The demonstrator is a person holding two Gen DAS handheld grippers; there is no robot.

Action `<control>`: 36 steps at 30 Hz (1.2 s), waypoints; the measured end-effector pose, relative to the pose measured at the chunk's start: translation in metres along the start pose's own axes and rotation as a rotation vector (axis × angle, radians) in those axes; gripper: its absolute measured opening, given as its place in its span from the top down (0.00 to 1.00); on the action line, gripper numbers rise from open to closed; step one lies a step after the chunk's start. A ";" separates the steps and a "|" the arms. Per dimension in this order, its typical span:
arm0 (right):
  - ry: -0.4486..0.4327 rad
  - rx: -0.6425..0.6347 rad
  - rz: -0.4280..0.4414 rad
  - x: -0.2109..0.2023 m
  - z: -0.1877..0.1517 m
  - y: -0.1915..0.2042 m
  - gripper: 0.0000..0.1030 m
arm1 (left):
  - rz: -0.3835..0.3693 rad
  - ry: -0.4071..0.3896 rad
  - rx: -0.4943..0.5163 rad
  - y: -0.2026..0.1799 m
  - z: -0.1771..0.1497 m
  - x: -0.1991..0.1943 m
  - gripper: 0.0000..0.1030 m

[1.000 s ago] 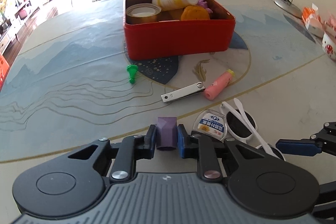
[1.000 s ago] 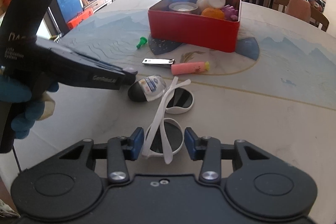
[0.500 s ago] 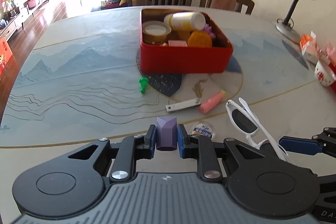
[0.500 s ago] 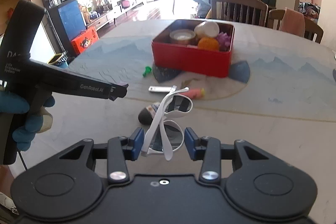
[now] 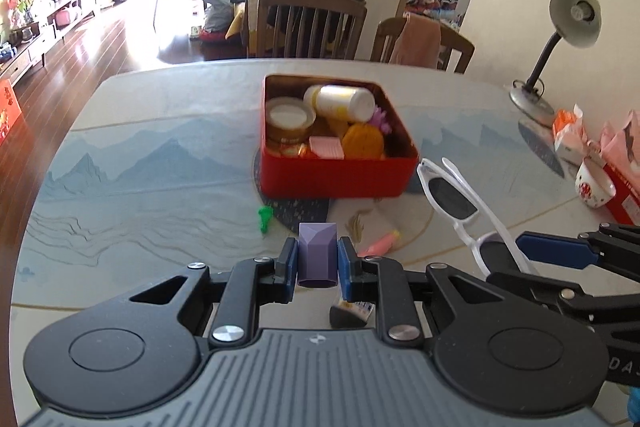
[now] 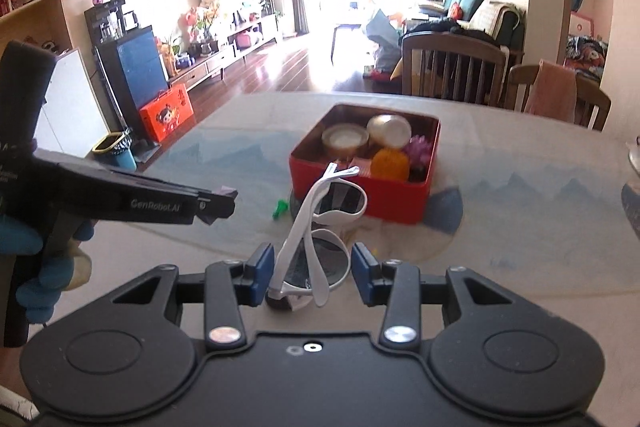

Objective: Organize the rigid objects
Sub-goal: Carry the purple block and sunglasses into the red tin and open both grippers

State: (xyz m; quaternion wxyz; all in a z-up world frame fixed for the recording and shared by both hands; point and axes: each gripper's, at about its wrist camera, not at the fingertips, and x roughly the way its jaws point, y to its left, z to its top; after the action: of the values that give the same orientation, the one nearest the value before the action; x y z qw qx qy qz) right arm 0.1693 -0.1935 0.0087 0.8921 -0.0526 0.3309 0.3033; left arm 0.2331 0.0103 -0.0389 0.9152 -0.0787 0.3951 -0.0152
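My left gripper (image 5: 318,261) is shut on a small purple block (image 5: 318,251) and holds it above the table, in front of the red tin (image 5: 336,179). White sunglasses (image 6: 340,201) hang lifted off the table with my right gripper (image 6: 312,273) shut on one lens, their arms folded and sticking up. In the left wrist view the sunglasses (image 5: 452,195) show at the right, beside the tin. The left gripper (image 6: 216,205) appears at the left of the right wrist view. The tin (image 6: 400,205) holds a bottle, a round jar, an orange ball and several other items.
A green piece (image 5: 265,217) and a pink tube (image 5: 380,245) lie on the table before the tin. A small dark-and-white container (image 5: 352,311) sits under the grippers. A desk lamp (image 5: 560,39), a bowl (image 5: 594,185) and packets stand at the right; chairs (image 5: 308,23) line the far edge.
Both grippers have risen, the left with the purple block, the right with the sunglasses, which have left the table. The tin's inside now shows from higher up.
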 end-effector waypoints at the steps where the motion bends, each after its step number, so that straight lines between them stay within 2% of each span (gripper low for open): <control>1: -0.007 -0.002 -0.002 -0.001 0.003 -0.001 0.60 | -0.001 -0.006 -0.001 0.000 0.002 -0.002 0.80; 11: -0.056 -0.026 -0.023 0.006 0.034 -0.010 0.60 | -0.014 -0.047 -0.011 -0.001 0.029 -0.002 0.80; 19: -0.062 -0.037 -0.033 0.023 0.053 -0.025 0.60 | -0.011 -0.056 -0.019 -0.004 0.052 0.013 0.80; 29: -0.021 -0.062 -0.013 0.067 0.078 -0.049 0.60 | 0.010 -0.011 -0.047 -0.002 0.070 0.060 0.80; 36: 0.020 -0.049 0.054 0.104 0.097 -0.064 0.60 | 0.043 0.028 -0.049 -0.001 0.080 0.100 0.80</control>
State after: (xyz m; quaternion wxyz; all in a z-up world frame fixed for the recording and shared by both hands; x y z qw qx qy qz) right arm 0.3225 -0.1635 0.0123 0.8786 -0.0683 0.3336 0.3349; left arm 0.3603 0.0107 -0.0564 0.9074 -0.0921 0.4098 0.0130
